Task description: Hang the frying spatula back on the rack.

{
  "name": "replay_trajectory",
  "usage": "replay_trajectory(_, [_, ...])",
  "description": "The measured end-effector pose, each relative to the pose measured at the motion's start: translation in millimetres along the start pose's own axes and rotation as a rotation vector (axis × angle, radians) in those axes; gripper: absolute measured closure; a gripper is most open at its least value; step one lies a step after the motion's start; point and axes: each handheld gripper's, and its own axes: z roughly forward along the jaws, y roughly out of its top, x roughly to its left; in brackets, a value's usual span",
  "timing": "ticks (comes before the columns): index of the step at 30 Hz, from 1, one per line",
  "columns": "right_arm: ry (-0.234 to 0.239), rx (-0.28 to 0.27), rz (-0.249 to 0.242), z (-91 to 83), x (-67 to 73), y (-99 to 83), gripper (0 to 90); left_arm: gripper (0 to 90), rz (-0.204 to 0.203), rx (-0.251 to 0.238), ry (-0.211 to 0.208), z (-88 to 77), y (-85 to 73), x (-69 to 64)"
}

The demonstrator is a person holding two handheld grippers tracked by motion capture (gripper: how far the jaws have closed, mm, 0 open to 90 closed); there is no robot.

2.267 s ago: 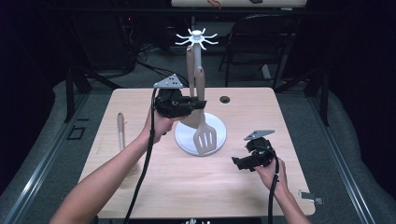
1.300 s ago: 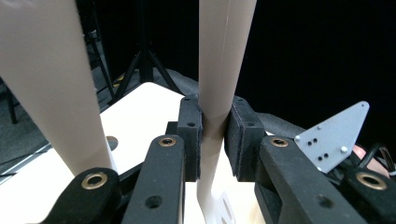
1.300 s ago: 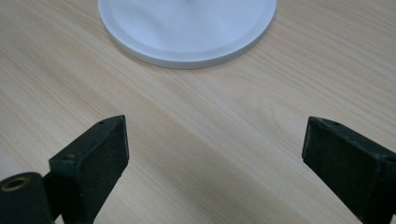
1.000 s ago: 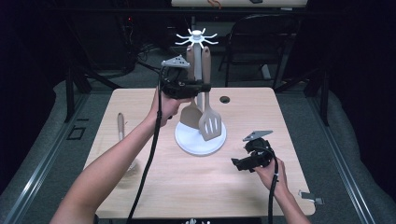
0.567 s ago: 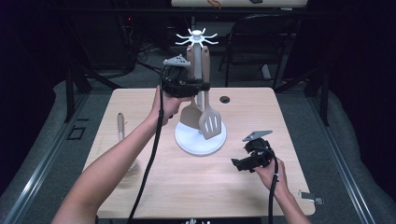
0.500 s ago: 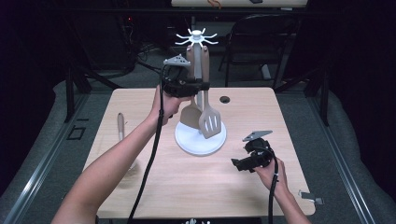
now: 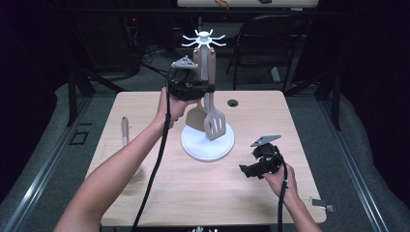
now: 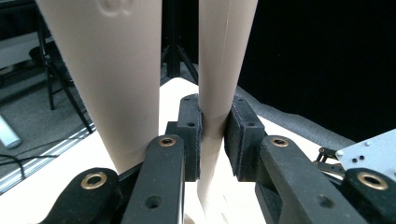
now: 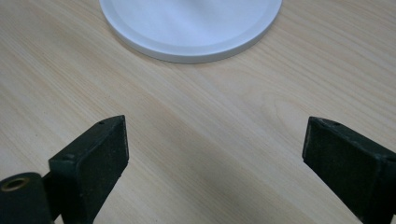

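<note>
Slotted spatula (image 7: 214, 124), smooth matte beige plastic, hangs at the white stand (image 7: 207, 144) near worktop (image 7: 193, 193) centre; left tongs (image 7: 205, 88) clamped on its tapered handle. Solid beige turner (image 7: 196, 117) alongside. Right tongs (image 7: 244, 170) apart over pale woodgrain. No legible writing.

Light wooden rectangular table (image 7: 159, 193) is sitting under the left gripper (image 7: 209, 88). Slim wooden-handled utensil (image 7: 124, 129) is lying flat on it, well off to that gripper's left and nearer the person. Small black round grommet (image 7: 233, 103) is showing in the tabletop, near its right. Beige solid plastic turner (image 8: 112, 70) is hanging just beside its jaws. Black metal chair (image 7: 263, 29) is standing behind, past the table.
</note>
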Motion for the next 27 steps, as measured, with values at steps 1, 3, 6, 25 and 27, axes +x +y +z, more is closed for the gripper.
replay_trajectory(1, [0.000, 0.000, 0.000, 0.0, 0.0, 0.0, 6.6, 77.0, 0.000, 0.000, 0.000, 0.0, 0.0, 0.0])
replay_trajectory(3, [0.001, 0.002, -0.002, 0.2, 0.2, 0.1, 6.7, 76.9, 0.000, -0.001, 0.003, 0.0, -0.1, -0.2])
replay_trajectory(6, [0.001, 0.003, -0.001, 0.2, 0.3, 0.0, 6.6, 76.8, -0.001, -0.004, 0.004, -0.3, -0.6, 0.1])
replay_trajectory(25, [0.014, 0.011, -0.009, 2.1, 1.8, -0.2, 6.7, 42.6, 0.034, -0.005, -0.032, -13.8, -11.3, -9.5])
replay_trajectory(27, [0.014, 0.013, -0.011, 2.3, 1.7, -0.2, 6.7, 38.0, 0.037, -0.007, -0.053, -15.9, -13.9, -9.2])
